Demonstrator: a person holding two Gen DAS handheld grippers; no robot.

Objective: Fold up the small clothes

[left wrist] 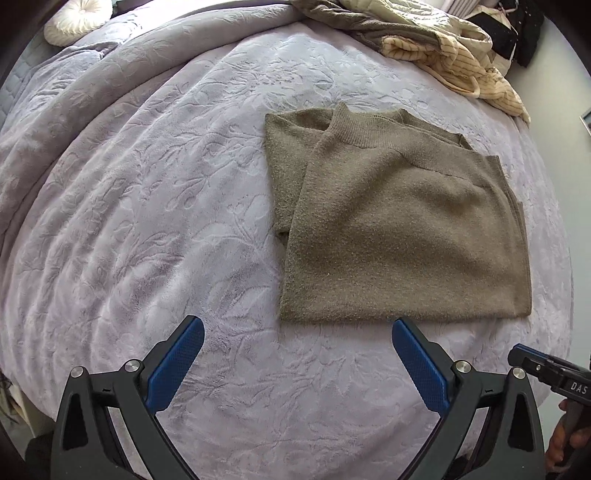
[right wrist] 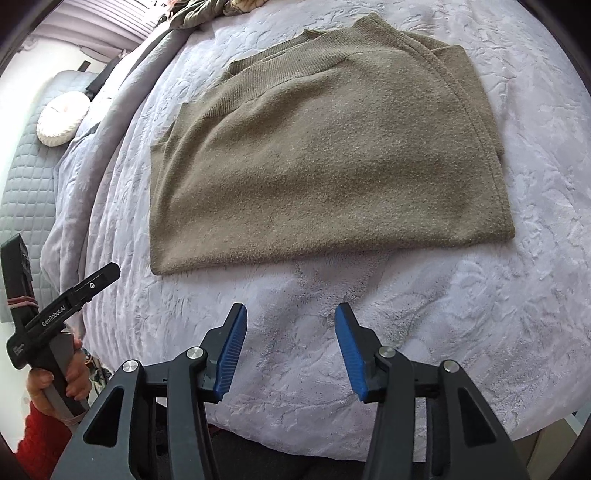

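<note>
On the far left of the bed a round white cushion (left wrist: 77,20) rests near the quilted headboard (right wrist: 22,177), and the lilac embossed bedspread (left wrist: 147,184) covers everything in between. The left gripper (left wrist: 297,345) hangs above bare bedspread with its blue pads (left wrist: 177,365) spread wide and nothing between them. The olive knitted sweater (left wrist: 399,229) lies ahead of it and to its right, flat on the bedspread, with its sleeves folded in over the body and the ribbed collar at the far end. Its near hem (right wrist: 314,251) runs across, from left to right, so the long axis of the folded piece goes away from the person. The right gripper (right wrist: 290,341) has its jaws parted too, though less widely, and it holds nothing; the hem lies straight in front of it, near but not touching. I judge that the right gripper is the better placed one for taking the hem, while the left must first go sideways to the right. A heap of other clothes (left wrist: 424,40) lies at the far right corner of the bed, partly cut off by the picture edge, so I cannot tell how many pieces it has. How the layers under the sweater are arranged is hidden.
</note>
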